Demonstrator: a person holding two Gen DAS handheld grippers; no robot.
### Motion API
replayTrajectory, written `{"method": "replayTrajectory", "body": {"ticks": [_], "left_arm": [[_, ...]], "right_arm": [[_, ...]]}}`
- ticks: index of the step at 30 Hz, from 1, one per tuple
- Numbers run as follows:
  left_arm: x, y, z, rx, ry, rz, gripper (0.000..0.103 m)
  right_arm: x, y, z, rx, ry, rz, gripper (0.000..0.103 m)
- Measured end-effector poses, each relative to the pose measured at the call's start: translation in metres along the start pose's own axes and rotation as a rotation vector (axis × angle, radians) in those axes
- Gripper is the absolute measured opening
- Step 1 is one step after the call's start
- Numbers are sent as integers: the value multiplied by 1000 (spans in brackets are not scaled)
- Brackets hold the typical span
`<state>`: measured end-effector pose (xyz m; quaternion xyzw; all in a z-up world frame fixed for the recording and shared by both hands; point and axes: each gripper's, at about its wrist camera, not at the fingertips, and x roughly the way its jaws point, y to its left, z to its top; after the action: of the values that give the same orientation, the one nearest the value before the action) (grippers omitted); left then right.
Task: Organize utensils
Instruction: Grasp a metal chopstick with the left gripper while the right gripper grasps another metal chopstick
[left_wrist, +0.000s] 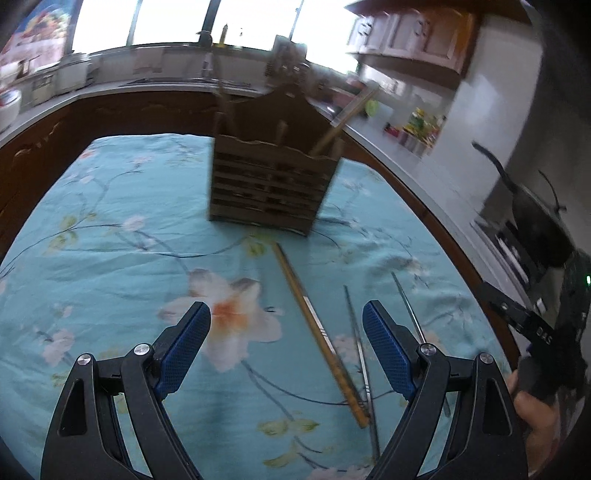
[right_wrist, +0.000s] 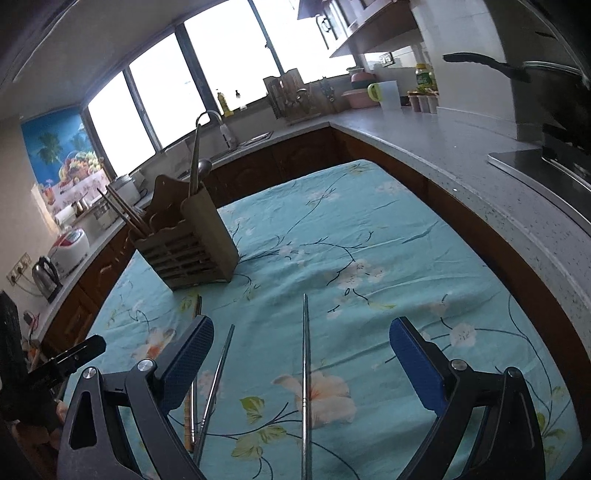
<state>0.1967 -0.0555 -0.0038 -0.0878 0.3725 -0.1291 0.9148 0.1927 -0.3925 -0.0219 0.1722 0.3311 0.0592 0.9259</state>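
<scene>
A wooden utensil holder (left_wrist: 273, 177) (right_wrist: 192, 247) stands on the floral turquoise cloth (left_wrist: 110, 229) (right_wrist: 369, 229), with chopsticks and a spoon sticking out. On the cloth lie a wooden chopstick (left_wrist: 317, 332) (right_wrist: 190, 410) and two metal chopsticks (left_wrist: 360, 347) (left_wrist: 410, 306) (right_wrist: 218, 376) (right_wrist: 306, 362). My left gripper (left_wrist: 286, 314) hovers open over the cloth, the wooden chopstick passing between its fingers. My right gripper (right_wrist: 301, 332) is open above the metal chopsticks, one lying between its fingers. Neither holds anything.
A grey counter (right_wrist: 461, 147) wraps around the table, with a sink and faucet (right_wrist: 210, 118), a kettle (right_wrist: 46, 275), jars and a wok (left_wrist: 535, 221) on a stove. The other gripper (left_wrist: 517, 317) and a hand (left_wrist: 532, 406) show at the left view's right edge.
</scene>
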Motion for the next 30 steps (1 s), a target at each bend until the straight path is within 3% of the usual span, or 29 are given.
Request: {"method": "replayTrajectory", "body": {"ticks": [2, 4, 9, 15, 19, 23, 27, 29, 30], "left_arm": [[8, -10, 0, 26, 22, -14, 86], [19, -21, -1, 50, 52, -38, 86], [48, -47, -1, 116, 142, -71, 65], [83, -66, 0, 173, 225, -67, 53], [103, -71, 1, 199, 270, -56, 45], [120, -75, -3, 213, 320, -51, 31], [122, -83, -6, 272, 302, 4, 24], [122, -87, -9, 304, 291, 29, 10], [122, -87, -9, 304, 292, 23, 8]], "right_arm": [[7, 2, 0, -17, 20, 8, 95], [18, 3, 1, -40, 48, 14, 87], [51, 3, 1, -74, 138, 21, 56], [87, -3, 5, -94, 234, 27, 35], [102, -3, 6, -118, 269, 21, 30], [116, 1, 5, -156, 294, -5, 25], [119, 5, 4, -199, 288, -26, 23], [118, 8, 2, -232, 290, -43, 18], [117, 8, 1, -238, 294, -46, 14]]}}
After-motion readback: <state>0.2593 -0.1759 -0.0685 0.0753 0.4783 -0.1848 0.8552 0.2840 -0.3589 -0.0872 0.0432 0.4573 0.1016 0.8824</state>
